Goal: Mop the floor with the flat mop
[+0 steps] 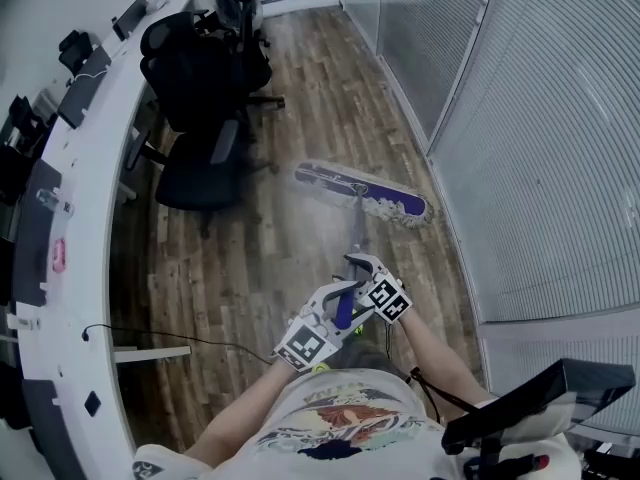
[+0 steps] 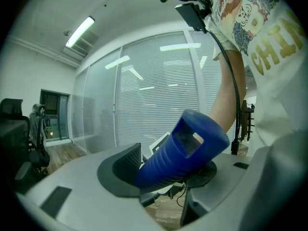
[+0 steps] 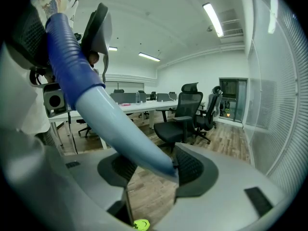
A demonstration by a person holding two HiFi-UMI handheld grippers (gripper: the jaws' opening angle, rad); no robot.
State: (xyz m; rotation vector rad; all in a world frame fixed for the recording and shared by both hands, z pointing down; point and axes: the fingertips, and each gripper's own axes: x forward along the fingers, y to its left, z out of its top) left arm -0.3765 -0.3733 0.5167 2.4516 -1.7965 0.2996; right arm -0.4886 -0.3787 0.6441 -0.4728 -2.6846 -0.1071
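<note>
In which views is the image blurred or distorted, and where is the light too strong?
Head view: the purple-and-white flat mop head is blurred, while the rest is fairly clear. Left gripper view: dark rounded corners, bowed window frames, a glaring ceiling lamp; the blue ribbed mop handle is sharp. Right gripper view: the handle looks soft close to the lens.

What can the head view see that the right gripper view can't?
Only the head view: the mop head, flat on the wooden floor. Only the right gripper view: ceiling lights, and a close look at the right gripper clamped on the mop handle. Both: the mop handle, black office chairs, the white desk and the floor.
</note>
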